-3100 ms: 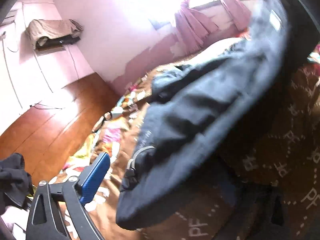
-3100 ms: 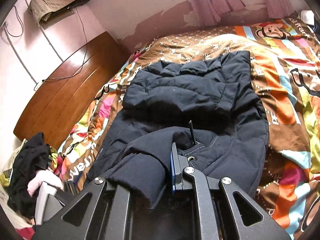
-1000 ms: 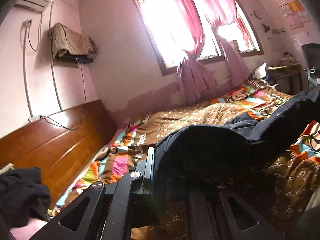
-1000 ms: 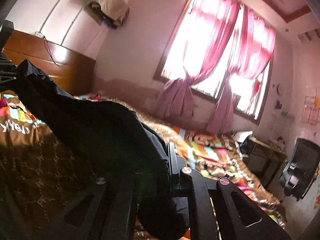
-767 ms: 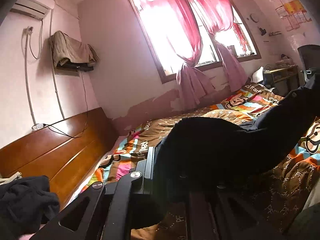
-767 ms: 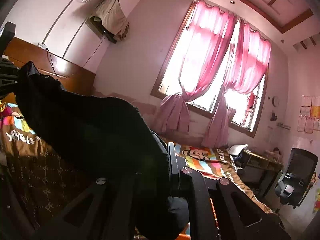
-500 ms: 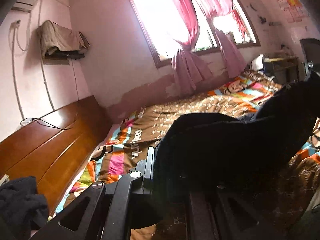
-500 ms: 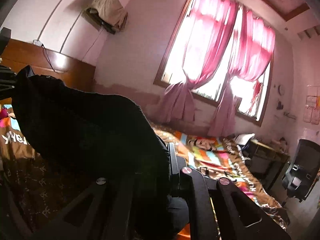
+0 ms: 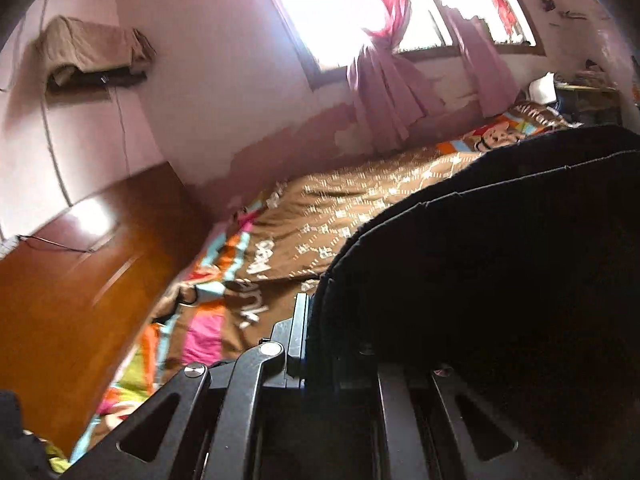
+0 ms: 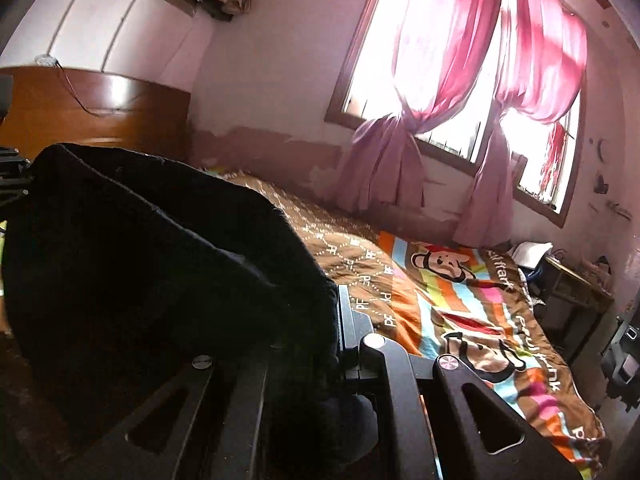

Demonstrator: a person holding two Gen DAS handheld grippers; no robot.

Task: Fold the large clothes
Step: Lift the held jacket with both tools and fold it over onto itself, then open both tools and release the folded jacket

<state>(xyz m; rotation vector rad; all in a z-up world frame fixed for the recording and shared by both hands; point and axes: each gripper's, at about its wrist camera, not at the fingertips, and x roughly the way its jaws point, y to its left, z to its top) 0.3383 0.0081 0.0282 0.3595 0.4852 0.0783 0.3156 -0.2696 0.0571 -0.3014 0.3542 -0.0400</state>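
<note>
Dark padded jacket (image 9: 500, 264) pinched in both left gripper (image 9: 336, 344) and right gripper (image 10: 308, 340) above near bedspread (image 10: 460, 312); likely to slip or unfold if either clamp loosens.

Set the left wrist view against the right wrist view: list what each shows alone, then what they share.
Left wrist only: the left gripper clamped on the dark padded jacket.

Right wrist only: the right gripper clamped on that jacket, a black office chair at the far right, and the monkey cartoon seen clearly.

Both: the jacket, the brown and striped bedspread, the wooden headboard, the pink tied curtains and the cloth-draped wall unit.
</note>
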